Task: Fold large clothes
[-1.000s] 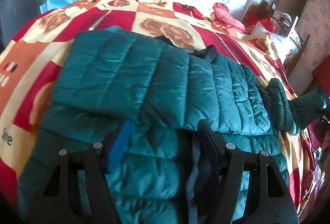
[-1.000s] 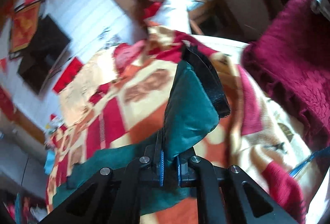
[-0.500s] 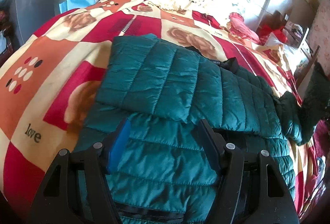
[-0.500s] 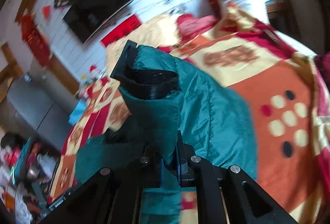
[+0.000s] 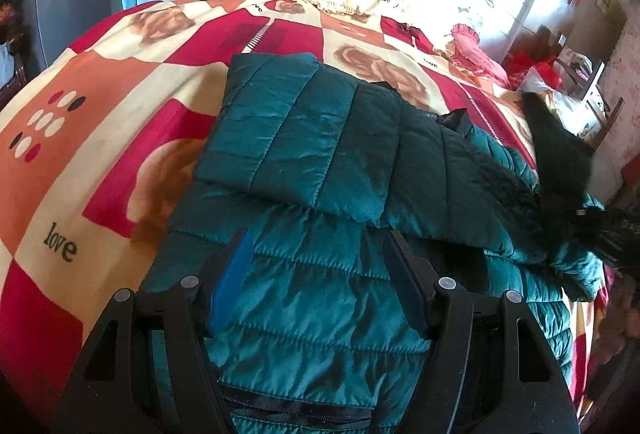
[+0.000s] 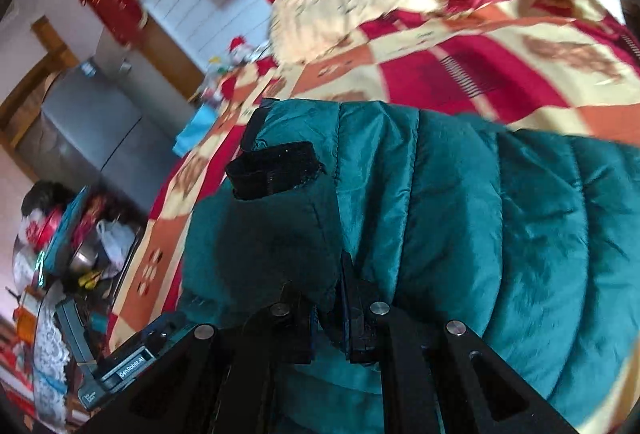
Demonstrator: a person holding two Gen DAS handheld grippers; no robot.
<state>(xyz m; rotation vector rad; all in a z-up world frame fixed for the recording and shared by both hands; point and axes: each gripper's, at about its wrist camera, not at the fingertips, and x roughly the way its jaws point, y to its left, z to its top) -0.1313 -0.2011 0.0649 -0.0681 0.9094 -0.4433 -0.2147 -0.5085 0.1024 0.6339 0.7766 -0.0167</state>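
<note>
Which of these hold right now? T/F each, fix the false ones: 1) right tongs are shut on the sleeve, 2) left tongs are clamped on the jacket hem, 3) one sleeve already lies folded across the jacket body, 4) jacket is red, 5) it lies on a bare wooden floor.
1. Right tongs are shut on the sleeve. True; its black cuff sticks out beyond them.
2. Left tongs are clamped on the hem. False: they are open, above the jacket, gripping nothing.
3. One sleeve lies folded across the body. True: folded sleeve.
4. Jacket is red. False: teal quilted.
5. On a bare wooden floor. False: on a red, orange and cream blanket.
</note>
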